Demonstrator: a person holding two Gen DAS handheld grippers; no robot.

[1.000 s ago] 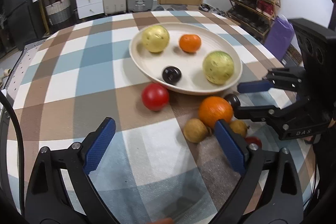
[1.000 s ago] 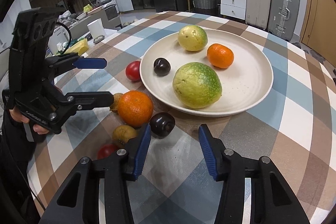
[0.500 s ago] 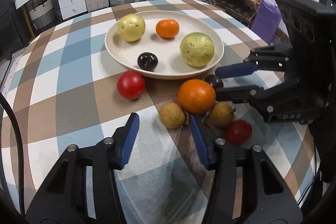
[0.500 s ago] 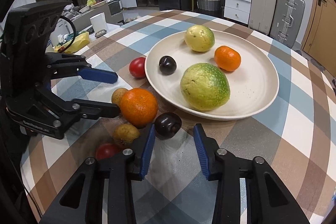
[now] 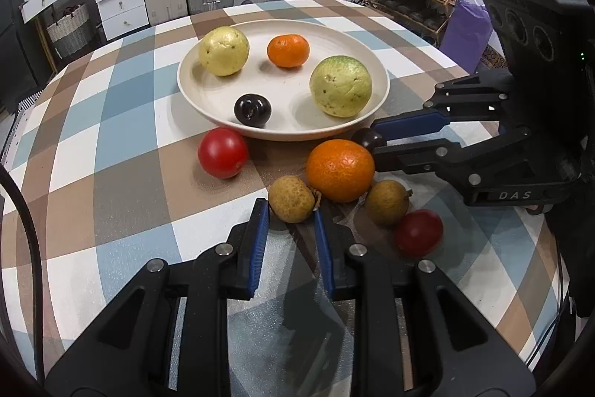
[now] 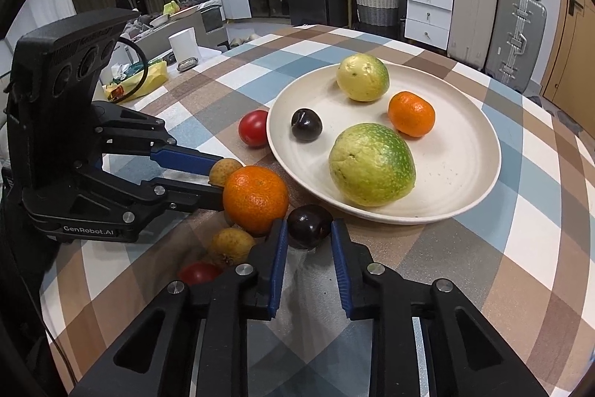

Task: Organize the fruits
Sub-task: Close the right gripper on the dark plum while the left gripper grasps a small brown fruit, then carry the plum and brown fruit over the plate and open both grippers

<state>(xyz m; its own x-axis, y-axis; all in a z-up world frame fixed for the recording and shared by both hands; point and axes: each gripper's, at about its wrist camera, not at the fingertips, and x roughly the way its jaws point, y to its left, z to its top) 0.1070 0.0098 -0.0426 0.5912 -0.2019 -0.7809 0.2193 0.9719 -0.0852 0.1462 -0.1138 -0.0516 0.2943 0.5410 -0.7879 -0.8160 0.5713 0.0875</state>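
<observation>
A small tan rough-skinned longan (image 5: 291,198) sits on the checked tablecloth (image 5: 122,144), clamped in the left gripper (image 5: 290,216). The right gripper (image 6: 308,233) pinches a dark plum (image 6: 309,225) (beside the cream plate (image 6: 479,151)).

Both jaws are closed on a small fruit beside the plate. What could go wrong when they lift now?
1. The left gripper holds the brown longan only at its tips; it may slip out.
2. The large orange touches that longan and sits close to the dark plum in the right gripper; lifting either may roll it.
</observation>
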